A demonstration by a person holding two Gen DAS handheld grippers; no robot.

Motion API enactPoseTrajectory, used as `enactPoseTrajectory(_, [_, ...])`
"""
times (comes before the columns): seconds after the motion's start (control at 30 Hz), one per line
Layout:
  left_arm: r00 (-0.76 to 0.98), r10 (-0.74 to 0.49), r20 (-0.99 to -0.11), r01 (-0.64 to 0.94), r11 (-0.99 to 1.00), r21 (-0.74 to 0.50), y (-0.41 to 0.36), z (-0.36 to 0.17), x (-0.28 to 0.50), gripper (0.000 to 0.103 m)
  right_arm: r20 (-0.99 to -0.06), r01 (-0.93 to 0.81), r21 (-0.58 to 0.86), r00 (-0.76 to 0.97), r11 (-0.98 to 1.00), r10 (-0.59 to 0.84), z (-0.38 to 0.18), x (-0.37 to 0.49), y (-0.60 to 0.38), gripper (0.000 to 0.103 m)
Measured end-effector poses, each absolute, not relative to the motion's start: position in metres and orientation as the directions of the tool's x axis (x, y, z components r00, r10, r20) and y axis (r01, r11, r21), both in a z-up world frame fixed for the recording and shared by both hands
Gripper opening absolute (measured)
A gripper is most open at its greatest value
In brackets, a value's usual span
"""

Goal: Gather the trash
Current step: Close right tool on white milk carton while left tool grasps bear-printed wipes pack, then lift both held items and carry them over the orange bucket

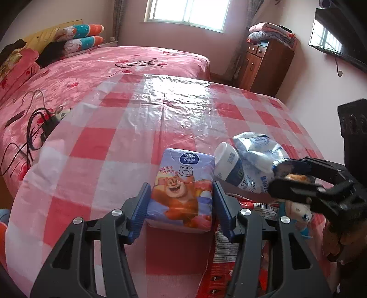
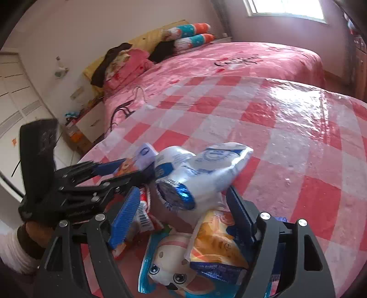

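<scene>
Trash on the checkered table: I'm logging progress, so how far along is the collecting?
Nothing looks collected yet; no bin or bag is visible. In hand: the left gripper has its fingers on both sides of the Vinda tissue pack, and the right gripper straddles the white-blue wrapper, neither lifted. Left: those two, the white bottle, the red wrapper, the orange snack bag and the cartoon-dog packet.

Walls: pale pink.
Window (image 1: 187,12): bright daylight, far wall.
Bed (image 1: 137,62): pink floral cover, stacked pillows (image 1: 82,37).
Cabinet (image 1: 263,62): dark wood, folded blankets (image 1: 270,32) on top.
Television (image 1: 337,39): wall-mounted, right.
Wardrobe (image 2: 16,96): white.
</scene>
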State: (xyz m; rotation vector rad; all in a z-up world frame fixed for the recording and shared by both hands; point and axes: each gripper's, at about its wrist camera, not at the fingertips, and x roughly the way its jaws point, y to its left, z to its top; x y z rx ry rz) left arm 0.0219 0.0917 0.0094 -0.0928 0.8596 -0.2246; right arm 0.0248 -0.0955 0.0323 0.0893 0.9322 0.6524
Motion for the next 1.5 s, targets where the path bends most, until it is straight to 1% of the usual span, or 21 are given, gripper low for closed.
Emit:
enactPoseTrajectory(0.13, [0.628,-0.228,-0.744,0.141,0.974,-0.180,0.097,0.010,0.014,0.055,-0.737,-0.410,0.354,0.432,0.841,0.520,0.031,0.029,-0.106,0.078])
enactPoseTrajectory(0.2, [0.627,-0.223,-0.746,0.136,0.975,-0.177,0.099,0.010,0.011,0.055,-0.737,-0.364,0.369,0.446,0.855,0.508,0.032,0.030,-0.115,0.082])
enactPoseTrajectory(0.33, [0.631,-0.216,-0.745,0.122,0.976,-0.179,0.102,0.011,0.003,0.055,-0.709,-0.294,0.463,0.443,0.836,0.549,0.036,0.038,-0.126,0.082])
enactPoseTrajectory(0.4, [0.632,-0.216,-0.744,0.113,0.976,-0.187,0.105,0.012,-0.001,0.055,-0.698,-0.282,0.482,0.449,0.830,0.558,0.039,0.041,-0.124,0.082])
enactPoseTrajectory(0.63, [0.627,-0.217,-0.749,0.110,0.976,-0.190,0.109,0.011,-0.009,0.055,-0.734,-0.235,0.451,0.450,0.861,0.508,0.039,0.059,-0.104,0.082])
enactPoseTrajectory(0.7, [0.626,-0.221,-0.748,0.110,0.975,-0.195,0.110,0.010,-0.011,0.055,-0.751,-0.227,0.429,0.448,0.874,0.485,0.035,0.064,-0.097,0.082])
enactPoseTrajectory(0.8, [0.626,-0.230,-0.746,0.110,0.972,-0.207,0.111,0.010,-0.014,0.055,-0.779,-0.220,0.358,0.466,0.908,0.420,0.030,0.067,-0.089,0.082])
enactPoseTrajectory(0.83, [0.625,-0.233,-0.745,0.110,0.971,-0.211,0.111,0.011,-0.013,0.055,-0.783,-0.218,0.340,0.474,0.915,0.404,0.029,0.067,-0.087,0.081])
enactPoseTrajectory(0.87, [0.624,-0.235,-0.745,0.111,0.971,-0.214,0.111,0.010,-0.013,0.055,-0.781,-0.220,0.327,0.484,0.919,0.394,0.028,0.066,-0.086,0.077])
enactPoseTrajectory(0.9, [0.624,-0.238,-0.744,0.113,0.970,-0.215,0.111,0.010,-0.014,0.055,-0.783,-0.221,0.311,0.492,0.925,0.381,0.028,0.066,-0.084,0.075])
enactPoseTrajectory(0.93, [0.624,-0.240,-0.744,0.117,0.970,-0.215,0.111,0.010,-0.015,0.055,-0.779,-0.227,0.307,0.498,0.924,0.381,0.028,0.065,-0.084,0.069])
enactPoseTrajectory(0.97, [0.623,-0.242,-0.744,0.119,0.969,-0.216,0.111,0.010,-0.015,0.055,-0.772,-0.234,0.321,0.496,0.918,0.397,0.028,0.064,-0.083,0.060])
enactPoseTrajectory(1.0, [0.622,-0.245,-0.744,0.120,0.968,-0.219,0.112,0.010,-0.016,0.055,-0.770,-0.238,0.328,0.493,0.914,0.405,0.027,0.064,-0.082,0.055])
enactPoseTrajectory(1.03, [0.621,-0.248,-0.744,0.120,0.968,-0.222,0.113,0.010,-0.017,0.055,-0.769,-0.237,0.329,0.495,0.914,0.405,0.027,0.063,-0.082,0.041])
enactPoseTrajectory(1.07, [0.621,-0.250,-0.743,0.119,0.967,-0.225,0.114,0.010,-0.018,0.055,-0.767,-0.237,0.325,0.501,0.916,0.402,0.026,0.061,-0.082,0.038])
enactPoseTrajectory(1.1, [0.620,-0.253,-0.743,0.119,0.966,-0.229,0.114,0.010,-0.018,0.055,-0.763,-0.238,0.328,0.505,0.914,0.404,0.027,0.060,-0.082,0.037])
enactPoseTrajectory(1.13, [0.618,-0.258,-0.742,0.121,0.964,-0.235,0.115,0.010,-0.019,0.055,-0.754,-0.241,0.335,0.511,0.911,0.413,0.027,0.059,-0.083,0.033])
enactPoseTrajectory(1.23, [0.616,-0.266,-0.741,0.126,0.962,-0.241,0.117,0.010,-0.023,0.055,-0.731,-0.251,0.344,0.533,0.905,0.426,0.031,0.052,-0.086,0.027])
enactPoseTrajectory(1.5, [0.613,-0.291,-0.734,0.127,0.954,-0.272,0.126,0.010,-0.032,0.055,-0.690,-0.255,0.327,0.593,0.910,0.414,0.043,0.034,-0.093,0.025])
